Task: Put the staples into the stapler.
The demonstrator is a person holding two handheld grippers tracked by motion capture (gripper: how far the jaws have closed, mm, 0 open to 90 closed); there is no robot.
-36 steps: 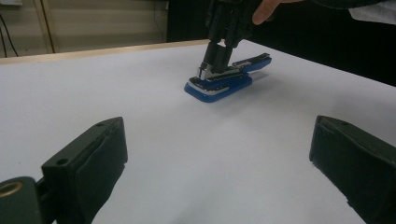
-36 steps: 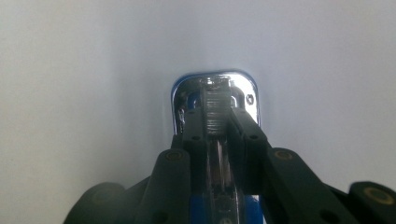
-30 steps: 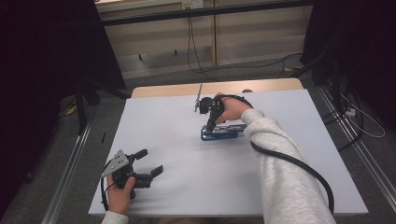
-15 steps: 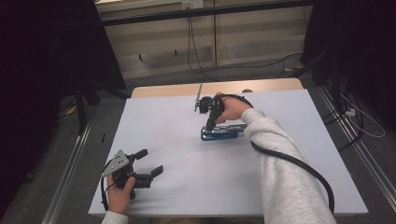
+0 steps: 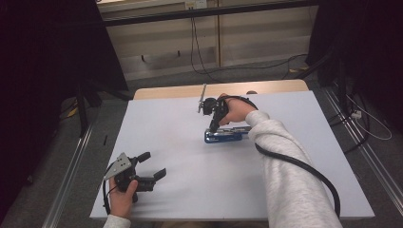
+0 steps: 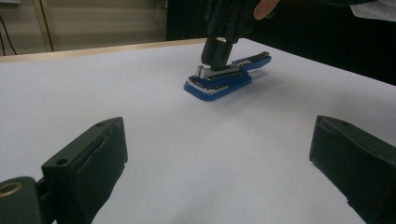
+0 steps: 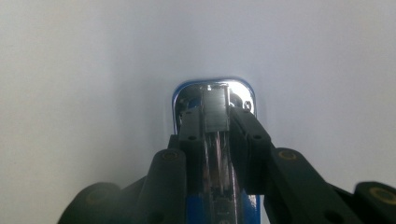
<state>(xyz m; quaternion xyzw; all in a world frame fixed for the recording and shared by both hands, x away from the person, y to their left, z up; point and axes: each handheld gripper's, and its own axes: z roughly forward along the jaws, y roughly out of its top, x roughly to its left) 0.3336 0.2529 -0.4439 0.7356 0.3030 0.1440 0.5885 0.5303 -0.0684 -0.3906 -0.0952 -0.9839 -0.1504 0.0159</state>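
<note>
Right gripper view: right gripper jaws clamp the stapler arm's sides, seemingly firm. Nothing has moved since earlier. Left gripper gapes wide, empty, well apart. Stapler sits mid-table, directly under right gripper.

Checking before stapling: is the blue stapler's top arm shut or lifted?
Shut: the blue stapler lies flat, arm low over its base, the right gripper clamped on its metal magazine.

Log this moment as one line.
right gripper: shut on blue stapler | left gripper: open, apart | stapler: flat on white table
</note>
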